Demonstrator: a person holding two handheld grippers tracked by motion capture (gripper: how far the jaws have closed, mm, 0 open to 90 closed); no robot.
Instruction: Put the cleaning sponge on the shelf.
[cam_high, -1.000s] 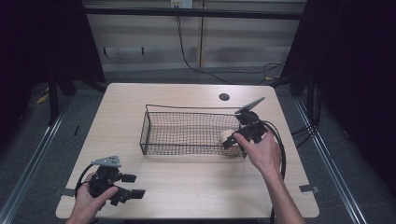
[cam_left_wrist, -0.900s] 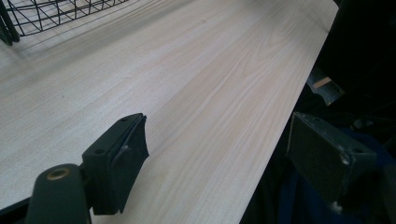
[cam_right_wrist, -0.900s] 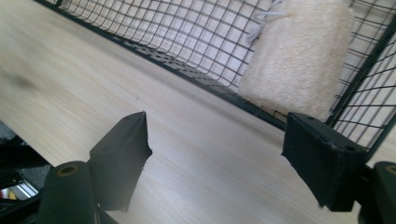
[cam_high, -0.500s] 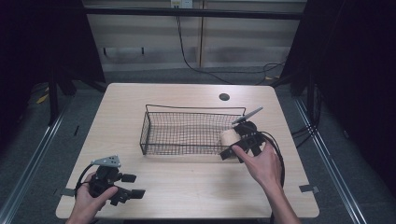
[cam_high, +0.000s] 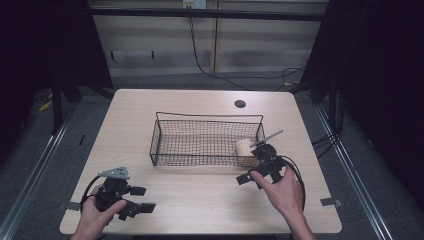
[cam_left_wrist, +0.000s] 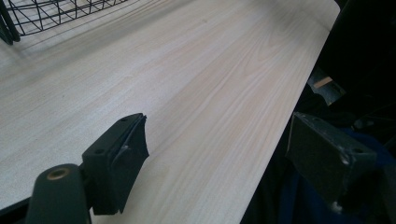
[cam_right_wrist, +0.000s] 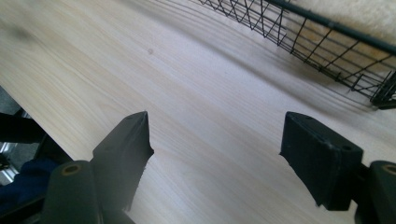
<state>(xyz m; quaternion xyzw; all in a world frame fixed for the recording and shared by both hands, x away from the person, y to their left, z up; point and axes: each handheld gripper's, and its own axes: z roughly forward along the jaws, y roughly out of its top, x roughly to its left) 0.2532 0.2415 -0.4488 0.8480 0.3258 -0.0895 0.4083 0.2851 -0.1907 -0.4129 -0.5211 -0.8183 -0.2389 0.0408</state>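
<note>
A black wire basket (cam_high: 209, 116) stands in the middle of the wooden table. A beige cylinder-like object (cam_high: 244, 147) lies inside its right end. My right gripper (cam_high: 254, 175) hovers just in front of the basket's near right corner, pointing left. Its jaws are open with nothing between them and have just been closing a little. In the right gripper view the gripper (cam_right_wrist: 215, 126) faces bare wood, with the basket (cam_right_wrist: 317, 37) at the upper right. My left gripper (cam_high: 141, 199) rests open at the front left, and its own view (cam_left_wrist: 217, 135) looks across the table's near edge.
The table (cam_high: 200, 200) has a dark round hole (cam_high: 240, 104) near its far edge. A corner of the basket (cam_left_wrist: 46, 14) shows at the top left of the left gripper view. Black cables trail off the right side, and metal floor rails flank the table.
My right gripper has drawn back from the basket's right end toward the near edge and come down a little. The beige object stays in the basket. The left gripper has not moved.
</note>
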